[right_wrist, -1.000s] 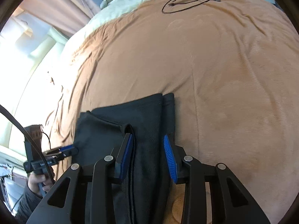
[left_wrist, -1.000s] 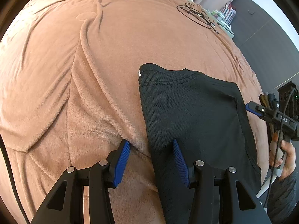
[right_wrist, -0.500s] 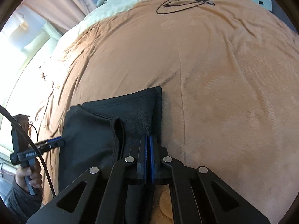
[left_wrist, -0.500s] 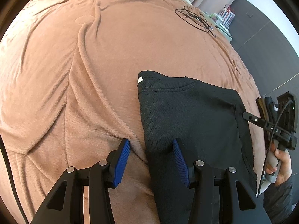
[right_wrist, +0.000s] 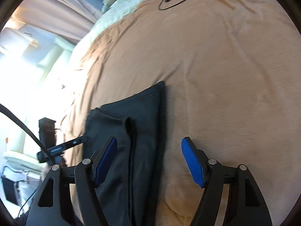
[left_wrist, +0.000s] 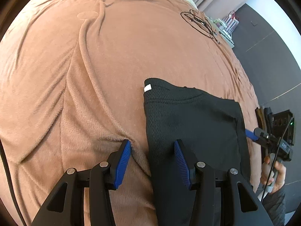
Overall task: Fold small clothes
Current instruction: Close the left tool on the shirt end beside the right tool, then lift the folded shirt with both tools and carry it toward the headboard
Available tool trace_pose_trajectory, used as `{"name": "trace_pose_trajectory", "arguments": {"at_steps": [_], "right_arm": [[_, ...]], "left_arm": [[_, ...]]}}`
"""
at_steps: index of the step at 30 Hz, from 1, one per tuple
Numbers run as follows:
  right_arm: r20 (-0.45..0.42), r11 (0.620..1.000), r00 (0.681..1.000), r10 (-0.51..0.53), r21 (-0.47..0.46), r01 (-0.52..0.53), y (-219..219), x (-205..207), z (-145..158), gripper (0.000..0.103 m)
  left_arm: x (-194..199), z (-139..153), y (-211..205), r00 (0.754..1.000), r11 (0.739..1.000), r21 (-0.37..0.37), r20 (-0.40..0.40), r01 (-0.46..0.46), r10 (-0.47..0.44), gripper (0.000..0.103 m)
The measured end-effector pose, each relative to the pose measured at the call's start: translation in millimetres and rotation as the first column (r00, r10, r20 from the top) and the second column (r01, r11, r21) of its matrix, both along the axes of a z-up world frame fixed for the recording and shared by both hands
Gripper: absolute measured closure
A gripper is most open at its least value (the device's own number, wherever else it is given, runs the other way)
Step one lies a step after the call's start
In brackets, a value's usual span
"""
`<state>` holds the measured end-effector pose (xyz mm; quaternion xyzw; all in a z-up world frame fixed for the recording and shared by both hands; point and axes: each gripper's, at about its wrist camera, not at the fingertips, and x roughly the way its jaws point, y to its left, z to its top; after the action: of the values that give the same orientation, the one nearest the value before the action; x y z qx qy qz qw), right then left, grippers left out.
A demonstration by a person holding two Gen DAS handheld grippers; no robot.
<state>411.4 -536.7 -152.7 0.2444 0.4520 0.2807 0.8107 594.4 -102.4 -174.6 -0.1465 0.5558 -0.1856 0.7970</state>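
Left wrist view. Left gripper [left_wrist: 152, 162] stands half open, nothing pinched. Its left pad [left_wrist: 122, 166] rests on the blanket [left_wrist: 90, 86]; the right pad sits over the garment [left_wrist: 191, 120]. The garment's left folded edge runs between the 2 pads, apart from both. Garment: black mesh, lying flat on the near right part of the blanket, small white tag [left_wrist: 147, 88] at its far left corner. At far right, a hand [left_wrist: 272, 173] carries the right gripper [left_wrist: 252, 134], tip just beside the garment's right edge. A cable [left_wrist: 199, 21] lies coiled far off, well apart.

Right wrist view. Right gripper [right_wrist: 149, 160] has its jaws opening, wide apart; the garment's right edge lies between them, but neither pad presses on it. Here the garment [right_wrist: 143, 116] shows 2 layers with a seam ridge down the middle. Left gripper [right_wrist: 82, 139] shows at the garment's left edge. Picture slightly blurred at the left.

Handling, judged. Fabric looks light, thin, fully limp; not fragile. Mesh should give the ribbed pads fair grip, but layers may slide on each other and a pinch may catch the plush blanket too. Best holds: the 2 near corners or the hemmed edges, 1 per gripper, both layers together, lifted evenly so the fold stays square.
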Motion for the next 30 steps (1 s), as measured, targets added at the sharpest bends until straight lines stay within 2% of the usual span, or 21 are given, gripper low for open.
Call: {"name": "trace_pose_trajectory", "arguments": {"at_steps": [3,6,7,9,11,12,13,15,21,30], "right_arm": [[-0.031,0.998,0.998,0.055,0.006,-0.055,13,10,-10,0.048],[-0.015,0.996,0.996,0.086,0.014,-0.086,23,20,-11,0.050],[-0.015,0.995,0.995,0.095,0.027,-0.095,25,23,-10,0.054],[-0.017,0.992,0.993,0.120,0.039,-0.119,31,29,-11,0.061],[-0.015,0.991,0.991,0.133,0.012,-0.133,38,36,-13,0.068],[-0.010,0.991,0.991,0.133,-0.002,-0.133,41,38,-13,0.077],[-0.010,0.992,0.992,0.126,-0.020,-0.126,41,41,-13,0.089],[-0.014,0.993,0.994,0.113,-0.028,-0.113,41,41,-13,0.094],[0.071,0.994,0.993,0.097,-0.055,-0.093,49,13,15,0.096],[0.236,0.991,0.966,0.110,-0.102,-0.088,75,-60,93,0.096]], "left_arm": [[9,-2,1,1.000,1.000,-0.025,0.001,-0.006,0.006,0.053],[15,-2,-2,1.000,1.000,-0.028,0.016,0.001,-0.001,0.053],[17,-2,-3,1.000,1.000,-0.026,0.021,0.003,-0.003,0.054],[23,-4,-6,1.000,1.000,-0.026,0.023,0.001,0.000,0.063],[29,-6,-10,1.000,1.000,-0.017,0.024,-0.002,0.002,0.072],[31,-7,-11,1.000,1.000,-0.010,0.028,-0.001,0.001,0.079],[33,-6,-14,0.999,1.000,-0.001,0.033,-0.002,0.002,0.082],[33,-3,-15,0.999,1.000,-0.001,0.045,-0.003,0.003,0.094],[18,26,-10,0.994,1.000,-0.025,0.113,0.004,-0.001,0.097],[-21,100,8,0.975,0.999,-0.050,0.220,-0.016,0.027,0.098]]}}
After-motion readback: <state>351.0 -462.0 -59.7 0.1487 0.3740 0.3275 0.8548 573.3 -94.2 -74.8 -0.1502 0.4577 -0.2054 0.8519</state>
